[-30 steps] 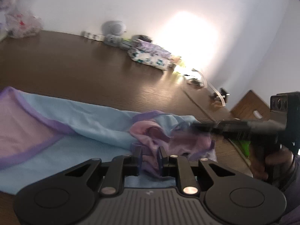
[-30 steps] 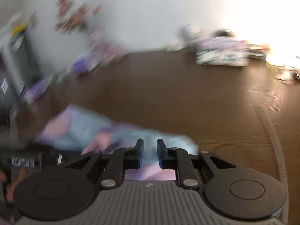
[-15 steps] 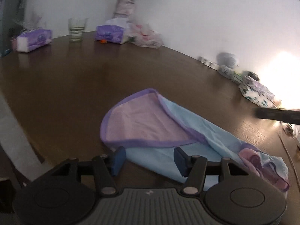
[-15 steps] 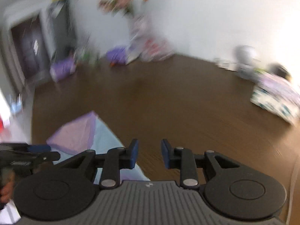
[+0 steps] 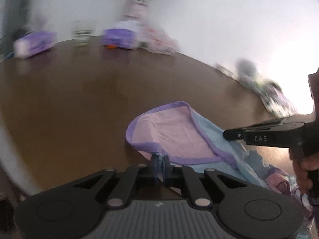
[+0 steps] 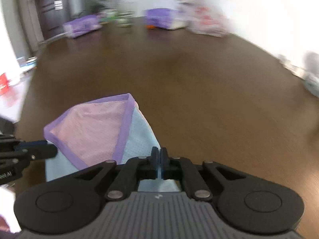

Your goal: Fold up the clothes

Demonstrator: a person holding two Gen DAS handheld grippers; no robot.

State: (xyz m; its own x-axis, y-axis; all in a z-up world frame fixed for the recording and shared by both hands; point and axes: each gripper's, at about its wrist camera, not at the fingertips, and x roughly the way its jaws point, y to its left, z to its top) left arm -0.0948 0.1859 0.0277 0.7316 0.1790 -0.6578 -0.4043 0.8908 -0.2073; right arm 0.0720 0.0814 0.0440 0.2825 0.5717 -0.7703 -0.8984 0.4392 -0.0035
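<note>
A dark wooden table (image 5: 69, 103) fills both wrist views. At its far left edge sits a purple tissue pack (image 5: 33, 44), with a drinking glass (image 5: 82, 32), a second purple pack (image 5: 119, 40) and a blurred vase of flowers (image 5: 135, 10) ranged to its right along the white wall.

On the near side lies the task's item, a light-blue mesh garment (image 5: 211, 131) with purple trim and a pink lining turned upward. It stretches from near the middle of the table toward the right, where its bunched end reaches the person's right hand (image 5: 307, 159).

The left gripper (image 5: 160, 166) has its jaws pinched together on the garment's near-left edge, a sliver of blue fabric showing between the pads. The right gripper (image 6: 160, 164) is likewise clamped on blue cloth, further right along the same piece; in the left wrist view its black fingers reach in from the right onto the fabric.

Both corners appear secured, so the step in hand looks like the start of a fold. The next move probably calls for lifting the two held edges together and carrying them across, keeping even tension so the thin mesh does not slip or bunch. Motion blur hides finer detail at the far right edge of the table.
</note>
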